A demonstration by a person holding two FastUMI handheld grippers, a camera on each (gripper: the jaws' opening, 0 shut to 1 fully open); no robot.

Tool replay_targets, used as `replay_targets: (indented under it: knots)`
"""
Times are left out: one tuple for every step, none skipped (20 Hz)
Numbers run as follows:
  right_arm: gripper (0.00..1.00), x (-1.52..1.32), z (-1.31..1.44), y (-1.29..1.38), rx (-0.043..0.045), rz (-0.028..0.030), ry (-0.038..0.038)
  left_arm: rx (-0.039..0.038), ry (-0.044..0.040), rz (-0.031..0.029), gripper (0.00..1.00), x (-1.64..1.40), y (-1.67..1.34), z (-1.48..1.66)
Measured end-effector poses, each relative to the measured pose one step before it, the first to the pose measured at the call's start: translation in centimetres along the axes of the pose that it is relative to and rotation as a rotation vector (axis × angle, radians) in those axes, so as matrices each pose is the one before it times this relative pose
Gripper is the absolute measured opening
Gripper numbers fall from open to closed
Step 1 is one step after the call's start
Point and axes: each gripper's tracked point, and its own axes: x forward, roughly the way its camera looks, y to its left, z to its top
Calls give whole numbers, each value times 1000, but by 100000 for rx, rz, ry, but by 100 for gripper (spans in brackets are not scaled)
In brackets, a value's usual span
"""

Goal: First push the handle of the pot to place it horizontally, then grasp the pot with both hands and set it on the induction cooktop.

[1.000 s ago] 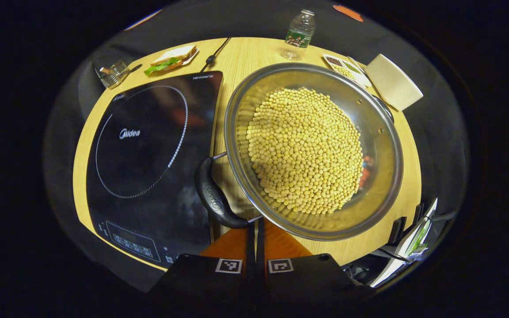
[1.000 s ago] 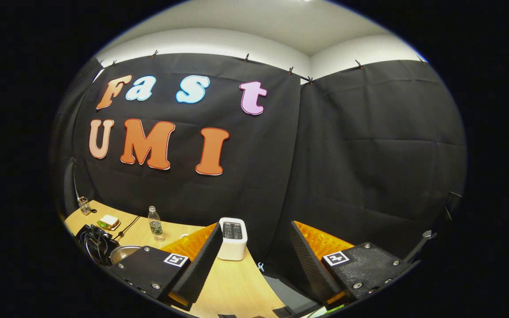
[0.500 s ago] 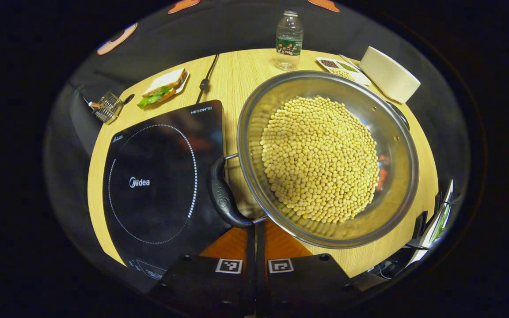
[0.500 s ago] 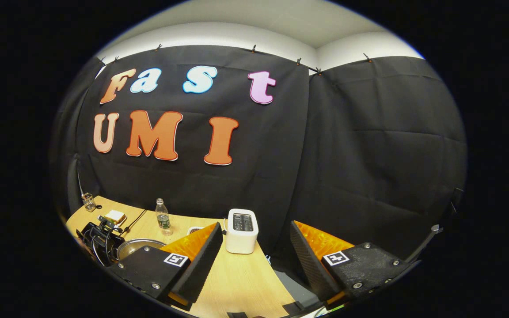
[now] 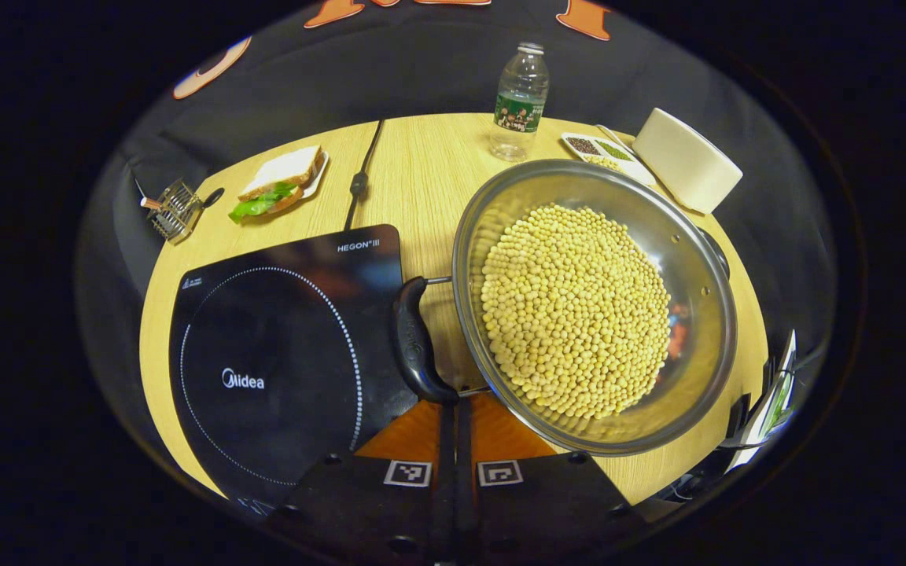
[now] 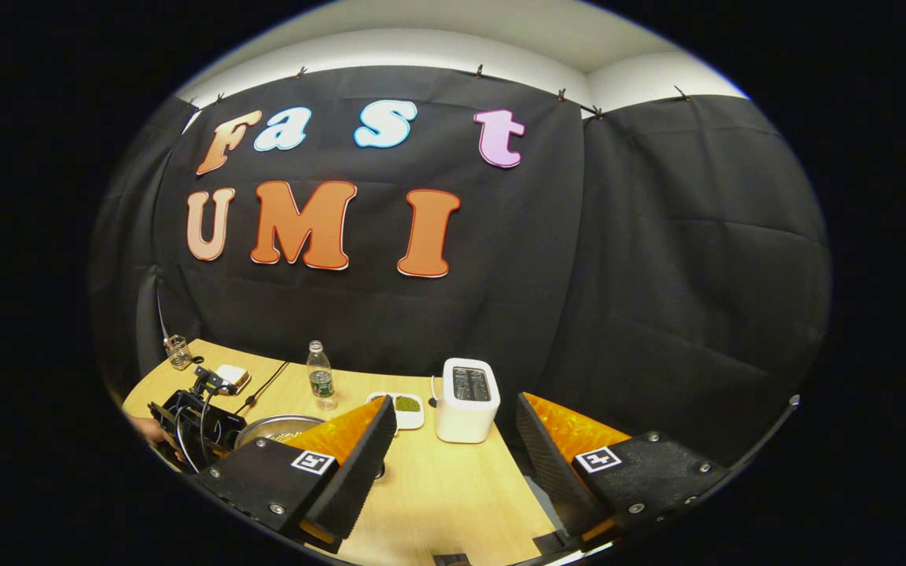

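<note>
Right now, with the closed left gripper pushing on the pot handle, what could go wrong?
1. The pot is heaped with soybeans; a jerky push could tilt it and spill them.
2. The left gripper presses only the near end of the handle with shut fingers, so it may slip off.
3. The handle overlaps the induction cooktop edge and could scrape it.

Cooktop seemingly bare; pot beside.
</note>
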Motion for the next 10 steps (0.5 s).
replay_targets:
  knots:
    - [95,188,-151,475,61,1111,711,869,-1319,-116,8,147,-42,174]
    - [95,171,-137,475,63,775,677,910,-1174,118,8,156,42,384]
    - [95,273,-283,585,102,1062,966,632,-1304,321,7,190,143,242]
    - [95,256,-297,569,154,876,1138,415,-1025,-146,8,67,14,350]
    - [95,311,-338,431,383,940,1098,190,-1047,-615,7,100,-103,70]
    - [95,344,-357,462,718,838,1505,-73,-820,-900,7,93,-151,227]
    - [95,199,-395,490,1256,971,1256,86,-788,-859,8,160,-11,65]
    - [96,286,-38,582,1655,1318,849,289,-440,-359,8,161,-34,202]
    - [95,312,-278,545,1523,1340,1131,651,-565,-200,8,84,18,113]
    - [95,409,-272,530,1259,1098,1208,663,-218,-108,8,80,-9,190]
